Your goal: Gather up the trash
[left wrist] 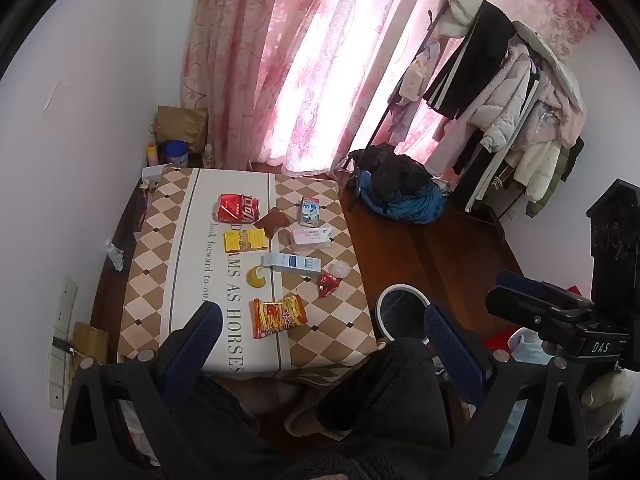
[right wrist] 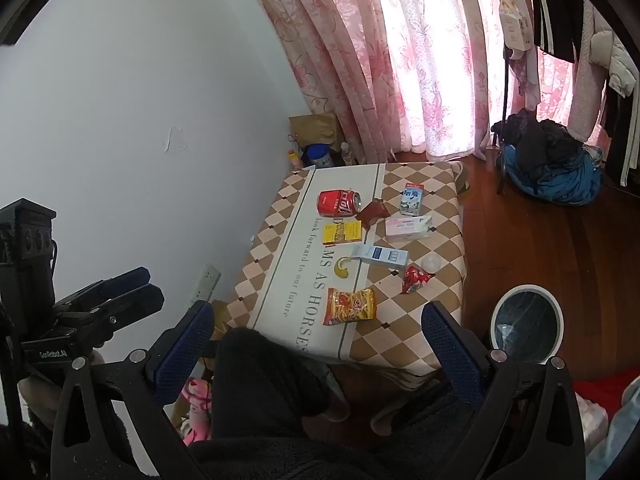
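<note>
Trash lies on a low table with a checkered cloth (left wrist: 152, 264) (right wrist: 440, 240): a crushed red can (left wrist: 237, 208) (right wrist: 338, 202), a yellow box (left wrist: 245, 240) (right wrist: 342, 233), a milk carton (left wrist: 310, 211) (right wrist: 412, 199), a pink tissue pack (left wrist: 311, 237) (right wrist: 407, 227), a blue-white box (left wrist: 291, 263) (right wrist: 380, 256), a red wrapper (left wrist: 328, 283) (right wrist: 416, 279) and an orange snack bag (left wrist: 278, 315) (right wrist: 350, 305). A white-rimmed bin (left wrist: 402, 311) (right wrist: 526, 322) stands on the floor right of the table. My left gripper (left wrist: 324, 332) and right gripper (right wrist: 320, 332) are open, empty, held high before the table.
Pink curtains hang behind. A clothes rack (left wrist: 516, 100) and a pile of dark and blue clothes (left wrist: 400, 188) (right wrist: 548, 160) stand at the right. Bottles and a paper bag (left wrist: 182, 128) sit in the far corner. My knees are below the grippers.
</note>
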The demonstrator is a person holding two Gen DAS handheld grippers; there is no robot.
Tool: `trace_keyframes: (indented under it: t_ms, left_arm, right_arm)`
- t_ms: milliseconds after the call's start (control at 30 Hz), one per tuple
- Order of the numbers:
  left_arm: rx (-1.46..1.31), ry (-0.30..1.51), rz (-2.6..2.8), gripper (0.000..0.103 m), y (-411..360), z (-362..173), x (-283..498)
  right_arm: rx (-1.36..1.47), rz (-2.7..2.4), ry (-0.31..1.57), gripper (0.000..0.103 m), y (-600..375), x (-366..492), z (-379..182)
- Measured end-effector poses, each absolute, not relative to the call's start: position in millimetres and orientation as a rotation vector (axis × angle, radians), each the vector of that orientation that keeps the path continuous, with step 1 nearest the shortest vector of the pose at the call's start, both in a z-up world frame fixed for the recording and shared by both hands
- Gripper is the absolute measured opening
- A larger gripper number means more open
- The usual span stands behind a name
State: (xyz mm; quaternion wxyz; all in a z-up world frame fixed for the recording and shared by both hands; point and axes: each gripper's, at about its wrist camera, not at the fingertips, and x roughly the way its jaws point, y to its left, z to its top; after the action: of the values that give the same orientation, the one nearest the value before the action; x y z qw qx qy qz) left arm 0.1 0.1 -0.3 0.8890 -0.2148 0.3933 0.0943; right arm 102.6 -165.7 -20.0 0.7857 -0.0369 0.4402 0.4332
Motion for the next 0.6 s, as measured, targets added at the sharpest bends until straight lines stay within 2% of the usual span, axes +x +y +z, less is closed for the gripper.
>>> trace_keyframes:
  t_ms: [600]
  left_arm:
    - [-0.436,0.813,0.196,0.103,-7,4,3]
  right_arm:
    - [-0.087,0.928,0.944,0.103,-171,101,-20]
